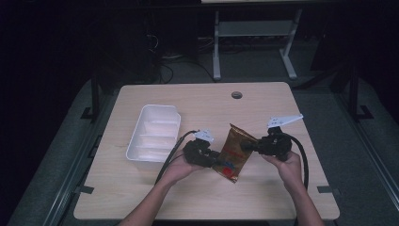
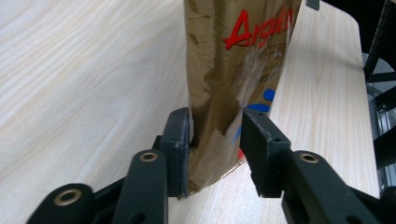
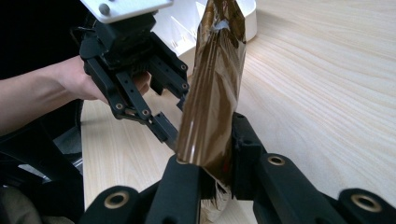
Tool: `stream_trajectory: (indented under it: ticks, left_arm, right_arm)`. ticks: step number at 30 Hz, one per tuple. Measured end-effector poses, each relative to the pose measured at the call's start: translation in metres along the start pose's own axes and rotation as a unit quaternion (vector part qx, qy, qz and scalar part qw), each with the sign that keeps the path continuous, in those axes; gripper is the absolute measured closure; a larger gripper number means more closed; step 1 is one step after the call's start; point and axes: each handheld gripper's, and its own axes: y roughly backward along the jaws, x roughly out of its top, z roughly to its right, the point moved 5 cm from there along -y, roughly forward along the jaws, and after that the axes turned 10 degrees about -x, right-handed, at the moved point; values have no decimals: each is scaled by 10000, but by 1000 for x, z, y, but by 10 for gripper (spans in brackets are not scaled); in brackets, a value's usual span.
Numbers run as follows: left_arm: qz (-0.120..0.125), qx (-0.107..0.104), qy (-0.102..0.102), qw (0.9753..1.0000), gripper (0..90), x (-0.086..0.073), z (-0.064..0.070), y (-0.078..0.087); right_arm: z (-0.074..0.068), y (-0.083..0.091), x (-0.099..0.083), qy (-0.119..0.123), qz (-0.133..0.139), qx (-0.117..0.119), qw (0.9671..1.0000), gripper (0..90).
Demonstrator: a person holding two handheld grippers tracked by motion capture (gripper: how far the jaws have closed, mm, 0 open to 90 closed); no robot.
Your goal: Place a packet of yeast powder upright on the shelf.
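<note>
A gold-brown snack bag (image 1: 234, 151) with red lettering is held just above the wooden table (image 1: 188, 197), between both hands. My left gripper (image 1: 212, 159) grips its lower left edge. In the left gripper view the bag (image 2: 233, 56) fills the gap of the left gripper (image 2: 215, 126), with both pads pressed on it. My right gripper (image 1: 249, 147) holds the bag's right edge. In the right gripper view the right gripper (image 3: 210, 144) is shut on the bag (image 3: 215, 84), and the left gripper (image 3: 175, 114) meets the bag from the far side.
A white compartment tray (image 1: 155, 134) lies left of the hands, its corner (image 3: 247, 14) behind the bag. A round cable hole (image 1: 236, 95) sits near the table's far edge. Cables trail from both grippers toward the person. Desk legs stand beyond the table.
</note>
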Motion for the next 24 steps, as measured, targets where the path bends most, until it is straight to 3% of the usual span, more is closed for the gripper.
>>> stream_trajectory:
  ticks: [9, 17, 24]
  left_arm:
    - [-22, 165, -76, 9998, 529, -9, 7, 7]
    - [-124, 227, -314, 9992, 484, -21, 23, 11]
    - [-212, 251, -479, 9983, 425, -37, 35, 17]
  right_arm:
    - [2, 9, 5, 78, -6, -228, 9997, 840]
    - [6, 14, 11, 29, -89, -296, 9995, 841]
    - [11, 14, 30, 19, -160, -299, 9994, 841]
